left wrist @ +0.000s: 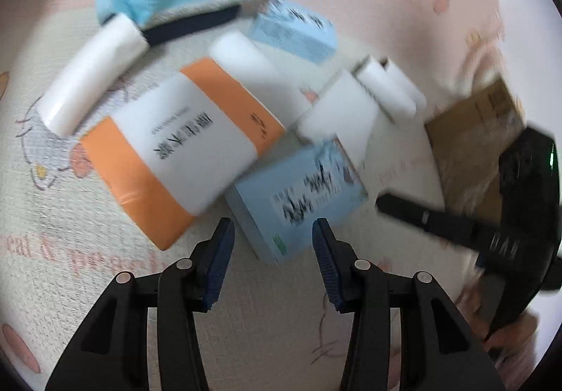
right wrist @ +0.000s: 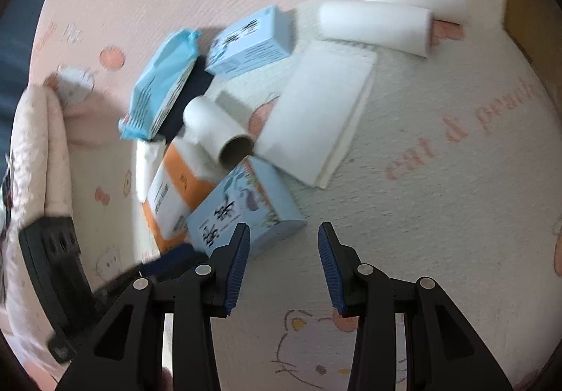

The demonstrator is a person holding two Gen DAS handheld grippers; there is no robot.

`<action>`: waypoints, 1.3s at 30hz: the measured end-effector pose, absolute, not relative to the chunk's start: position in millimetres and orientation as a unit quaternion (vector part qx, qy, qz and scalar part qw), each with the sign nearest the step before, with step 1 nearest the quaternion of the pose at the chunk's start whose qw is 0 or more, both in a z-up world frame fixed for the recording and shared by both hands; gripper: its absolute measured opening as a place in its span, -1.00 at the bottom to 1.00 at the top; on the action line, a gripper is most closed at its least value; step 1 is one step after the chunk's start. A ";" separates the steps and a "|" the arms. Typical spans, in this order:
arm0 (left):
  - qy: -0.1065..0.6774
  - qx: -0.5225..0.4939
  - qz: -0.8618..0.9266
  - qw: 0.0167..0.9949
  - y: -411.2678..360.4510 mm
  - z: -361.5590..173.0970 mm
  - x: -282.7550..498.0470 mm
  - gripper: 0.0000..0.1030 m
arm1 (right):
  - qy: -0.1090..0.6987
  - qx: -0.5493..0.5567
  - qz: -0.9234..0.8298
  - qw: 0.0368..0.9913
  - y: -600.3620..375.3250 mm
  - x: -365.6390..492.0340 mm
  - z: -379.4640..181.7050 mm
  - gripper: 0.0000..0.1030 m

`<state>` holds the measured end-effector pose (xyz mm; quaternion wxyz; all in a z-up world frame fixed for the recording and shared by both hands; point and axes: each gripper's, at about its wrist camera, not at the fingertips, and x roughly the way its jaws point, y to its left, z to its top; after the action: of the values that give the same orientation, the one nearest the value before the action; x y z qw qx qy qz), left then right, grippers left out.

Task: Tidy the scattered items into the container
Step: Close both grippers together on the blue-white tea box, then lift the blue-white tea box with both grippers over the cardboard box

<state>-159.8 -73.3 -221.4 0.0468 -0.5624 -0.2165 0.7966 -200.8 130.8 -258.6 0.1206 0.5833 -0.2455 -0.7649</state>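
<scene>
While both views blur, I read my left gripper (left wrist: 273, 229) with jaws apart and empty, a blue box (left wrist: 298, 198) just ahead of its tips. An orange-and-white pack (left wrist: 182, 145) lies ahead to its left, a cardboard container (left wrist: 470, 131) far to its right. My right gripper (right wrist: 284, 233) also stands parted, holding nothing; the blue box sits just ahead-left of it, 2 white rolls (right wrist: 376, 26) well beyond on the patterned mat (right wrist: 439, 198).

Boxes (left wrist: 182, 145) (scattered) on blanket (right wrist: 439, 215)
</scene>
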 end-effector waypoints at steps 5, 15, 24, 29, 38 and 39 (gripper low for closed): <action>-0.265 -0.563 0.783 0.016 -85.6 -230.6 -165.4 -0.03 | -0.218 0.592 -0.764 0.138 120.8 -205.1 -255.3 -0.28; -0.344 -0.547 0.763 -0.013 -82.5 -244.6 -166.1 -0.08 | -0.260 0.601 -0.741 0.149 131.1 -224.0 -280.8 -0.28; -0.344 -0.539 0.769 -0.026 -81.4 -238.1 -161.1 -0.25 | -0.298 0.579 -0.742 0.160 135.7 -221.7 -287.5 -0.30; -0.329 -0.533 0.779 -0.017 -74.9 -223.2 -161.4 -0.34 | -0.308 0.577 -0.741 0.152 140.3 -214.4 -282.0 -0.39; -0.314 -0.514 0.798 0.033 -44.6 -179.2 -155.0 -0.35 | -0.284 0.525 -0.791 0.131 164.7 -178.1 -225.1 -0.39; -0.313 -0.514 0.797 0.042 -39.0 -173.2 -155.6 -0.35 | -0.278 0.519 -0.798 0.127 167.2 -174.9 -217.3 -0.39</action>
<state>-155.6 -39.0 -173.2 0.0421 -0.5145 -0.3131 0.7972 -174.9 167.2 -217.3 0.1268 0.5194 -0.2783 -0.7979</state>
